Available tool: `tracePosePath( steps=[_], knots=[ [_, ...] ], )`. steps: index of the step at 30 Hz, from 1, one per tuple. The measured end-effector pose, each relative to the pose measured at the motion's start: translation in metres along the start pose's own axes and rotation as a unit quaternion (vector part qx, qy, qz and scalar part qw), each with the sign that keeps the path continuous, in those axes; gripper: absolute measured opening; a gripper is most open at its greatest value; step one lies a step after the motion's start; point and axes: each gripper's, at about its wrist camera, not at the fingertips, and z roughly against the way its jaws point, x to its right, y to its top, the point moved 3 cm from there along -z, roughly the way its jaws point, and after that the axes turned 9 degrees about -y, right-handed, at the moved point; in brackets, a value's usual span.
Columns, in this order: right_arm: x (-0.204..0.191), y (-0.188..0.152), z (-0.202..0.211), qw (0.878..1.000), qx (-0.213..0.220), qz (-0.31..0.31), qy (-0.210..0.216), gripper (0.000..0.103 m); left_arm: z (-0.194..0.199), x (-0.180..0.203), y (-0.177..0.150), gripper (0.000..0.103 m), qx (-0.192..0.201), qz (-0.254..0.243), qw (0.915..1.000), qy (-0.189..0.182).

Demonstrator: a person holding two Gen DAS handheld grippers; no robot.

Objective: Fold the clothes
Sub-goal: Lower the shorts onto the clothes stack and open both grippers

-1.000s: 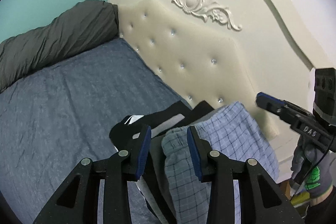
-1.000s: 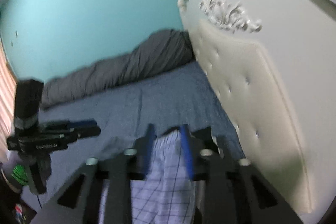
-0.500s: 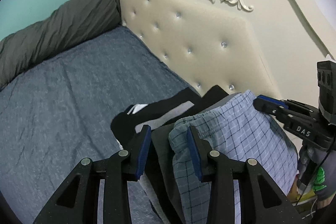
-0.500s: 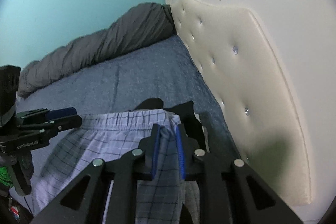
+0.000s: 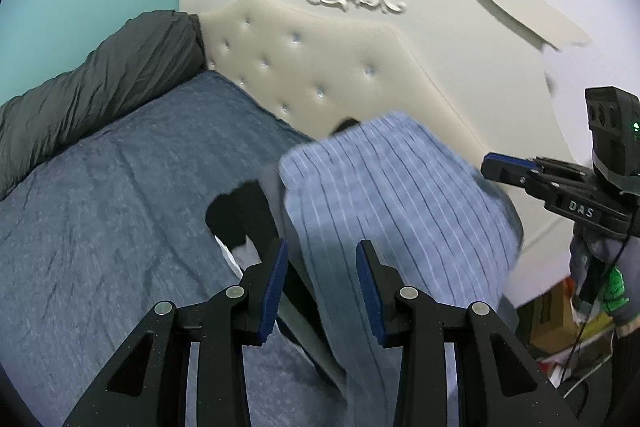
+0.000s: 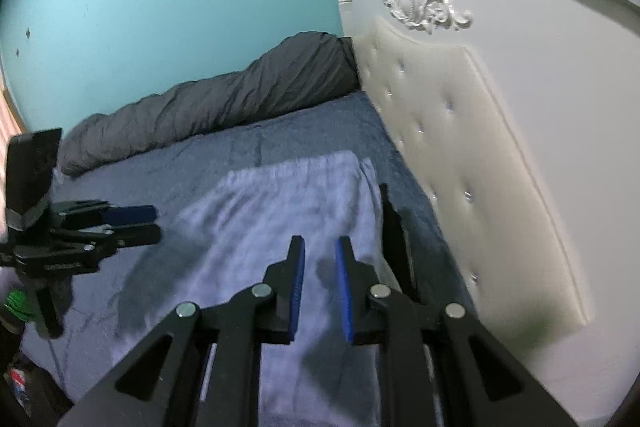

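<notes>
From the left wrist, the left tool [image 5: 322,283] stands with jaws apart over the checked blue garment [image 5: 392,187], which lies on the bed [image 5: 120,187] near the tufted headboard [image 5: 320,67], over a black garment [image 5: 236,215]. From the right wrist, the right tool [image 6: 320,279] has its jaws narrowly parted above the same blurred cloth [image 6: 280,195]; whether the pads grip it I cannot tell.

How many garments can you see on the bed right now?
2. The blue checked shorts hang between the two grippers, near the headboard. A black garment lies on the sheet beneath them, mostly covered. More could be hidden under the shorts.
</notes>
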Motion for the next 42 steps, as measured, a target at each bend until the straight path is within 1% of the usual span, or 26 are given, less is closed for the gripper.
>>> tracePosePath(
  steps=[4,9,10,12,15,19,23,28,31,34,37,40,42],
  knots=[
    [0.013,-0.017,-0.006,1.0,-0.014,-0.026,-0.009,0.015,-0.001,0.004,-0.016,0.039,-0.008,-0.008,0.9999,0.012],
    [0.025,-0.027,-0.001,0.998,-0.01,-0.046,-0.034,0.015,-0.004,0.007,-0.03,0.039,-0.022,-0.015,0.9993,0.027],
    [0.027,-0.028,0.002,0.998,-0.006,-0.054,-0.034,0.015,-0.002,0.007,-0.032,0.039,-0.02,-0.014,0.9991,0.034],
    [0.027,-0.028,0.014,0.997,0.014,-0.071,-0.011,0.015,0.004,0.007,-0.033,0.039,-0.012,-0.008,0.9994,0.031],
    [0.021,-0.032,0.016,0.998,0.015,-0.068,0.001,0.015,0.01,0.012,-0.036,0.039,-0.007,-0.014,0.9994,0.031],
    [0.02,-0.042,0.006,0.998,0.0,-0.064,-0.014,0.015,0.014,0.017,-0.048,0.039,-0.008,-0.016,0.9995,0.027],
    [0.03,-0.052,0.012,0.996,0.007,-0.093,-0.014,0.015,0.014,0.023,-0.06,0.039,-0.014,-0.024,0.9993,0.026],
    [0.036,-0.055,0.016,0.995,0.007,-0.1,-0.02,0.015,0.016,0.027,-0.071,0.039,-0.02,-0.023,0.9992,0.025],
    [0.039,-0.056,0.023,0.992,0.023,-0.121,0.0,0.015,0.018,0.034,-0.073,0.039,-0.018,-0.026,0.9993,0.021],
    [0.034,-0.056,0.026,0.992,0.03,-0.121,0.011,0.015,0.019,0.042,-0.075,0.044,-0.018,-0.032,0.9991,0.019],
    [0.029,-0.059,0.023,0.994,0.016,-0.11,0.004,0.015,0.013,0.045,-0.08,0.044,-0.028,-0.04,0.9984,0.028],
    [0.034,-0.068,0.02,0.992,0.002,-0.123,-0.003,0.015,0.015,0.042,-0.085,0.044,-0.028,-0.028,0.9987,0.03],
    [0.038,-0.073,0.022,0.991,0.002,-0.133,-0.008,0.015,0.017,0.04,-0.088,0.044,-0.028,-0.02,0.9989,0.031]
  ],
)
